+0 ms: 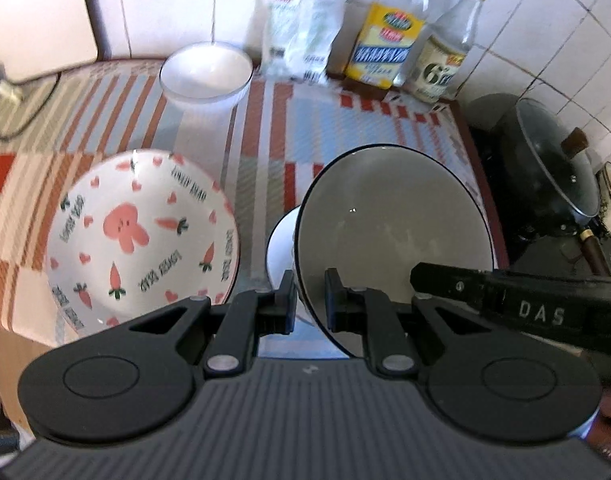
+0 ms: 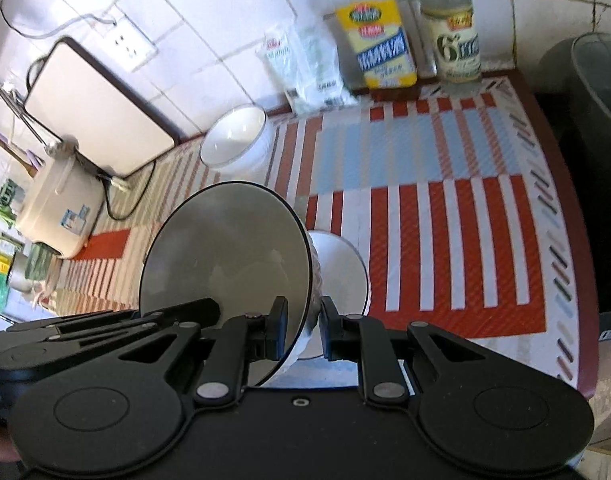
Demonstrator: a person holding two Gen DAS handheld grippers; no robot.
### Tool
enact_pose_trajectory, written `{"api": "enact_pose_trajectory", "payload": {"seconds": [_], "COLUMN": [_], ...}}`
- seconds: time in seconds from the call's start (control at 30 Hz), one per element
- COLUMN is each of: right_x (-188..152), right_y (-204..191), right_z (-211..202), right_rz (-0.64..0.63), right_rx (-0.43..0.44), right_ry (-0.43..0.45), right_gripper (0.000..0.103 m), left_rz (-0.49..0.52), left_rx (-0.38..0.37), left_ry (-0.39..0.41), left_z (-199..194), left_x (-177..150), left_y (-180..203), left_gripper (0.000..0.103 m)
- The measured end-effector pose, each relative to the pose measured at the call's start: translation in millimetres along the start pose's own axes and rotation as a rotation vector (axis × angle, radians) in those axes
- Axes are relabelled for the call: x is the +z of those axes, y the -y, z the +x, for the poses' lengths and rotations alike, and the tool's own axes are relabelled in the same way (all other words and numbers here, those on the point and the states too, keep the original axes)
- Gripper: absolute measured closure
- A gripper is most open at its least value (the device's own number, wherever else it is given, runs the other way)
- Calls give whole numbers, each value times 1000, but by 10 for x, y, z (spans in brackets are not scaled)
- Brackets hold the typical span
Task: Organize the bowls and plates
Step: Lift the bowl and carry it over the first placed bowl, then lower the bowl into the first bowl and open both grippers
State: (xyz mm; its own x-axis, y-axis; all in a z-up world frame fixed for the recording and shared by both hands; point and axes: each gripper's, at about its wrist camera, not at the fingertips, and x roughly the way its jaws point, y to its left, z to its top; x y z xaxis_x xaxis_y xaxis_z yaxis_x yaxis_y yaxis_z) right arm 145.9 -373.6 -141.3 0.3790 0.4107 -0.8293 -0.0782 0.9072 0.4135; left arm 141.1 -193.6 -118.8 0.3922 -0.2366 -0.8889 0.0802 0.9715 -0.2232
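Both tongs are found pinching the rim of one tilted bowl, taken from opposite sides.

Left wrist view: the left gripper [image 1: 310, 300] is seen pressed onto the near rim of the bowl [image 1: 393, 232], one pad inside the wall and one outside. The bowl is held raised and tipped, its mouth turned toward the camera. A second bowl [image 1: 279, 248] is partly hidden behind and below it, on the striped mat [image 1: 265, 128]. The right gripper's body [image 1: 505, 304] is noted entering from the right. A carrot-print plate [image 1: 145, 236] lies to the left, near but apart. A third bowl [image 1: 206, 72] stands at the back, beside a bag [image 1: 293, 36] and two bottles [image 1: 389, 40]. A lidded pot [image 1: 553, 168] is recorded off the mat to the right.

Right wrist view: the right gripper [image 2: 304, 330] is seen clamped on the held bowl's [image 2: 225, 256] rim likewise. The second bowl [image 2: 337, 268] stands upright just behind it; whether the two touch cannot be told. The back bowl [image 2: 235, 140] stands well apart.

Assessment: nesting of the held bowl into the second is judged to be the step in hand. It is advised that the bowl be levelled first, centred over the lower rim, and lowered slowly. Both grips should be released only once the bowl is seated. A thin rim hold on glazed ware is judged liable to slip.
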Motion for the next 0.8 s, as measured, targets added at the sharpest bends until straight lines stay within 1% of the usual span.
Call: {"api": "enact_pose_trajectory", "payload": {"seconds": [0.23, 0.37, 0.43, 0.6, 0.8], "right_x": [-15, -15, -18, 25, 62], "right_y": [0, 79, 97, 55, 16], "right_z": [320, 474, 533, 580, 641], "right_rz": [-15, -12, -28, -120, -194], "right_rx": [-52, -83, -102, -136, -145], "right_ry": [-49, -65, -73, -33, -7], "right_gripper": [82, 82, 82, 81, 77], "left_rz": [-26, -50, -30, -16, -1], "left_rx": [-12, -34, -31, -30, -11], "left_ry": [-68, -130, -125, -127, -131], "left_z": [346, 575, 631, 674, 716], "left_x": [4, 32, 41, 109, 205], "left_y": [-143, -171, -141, -103, -105], "left_gripper": [91, 91, 91, 91, 91]}}
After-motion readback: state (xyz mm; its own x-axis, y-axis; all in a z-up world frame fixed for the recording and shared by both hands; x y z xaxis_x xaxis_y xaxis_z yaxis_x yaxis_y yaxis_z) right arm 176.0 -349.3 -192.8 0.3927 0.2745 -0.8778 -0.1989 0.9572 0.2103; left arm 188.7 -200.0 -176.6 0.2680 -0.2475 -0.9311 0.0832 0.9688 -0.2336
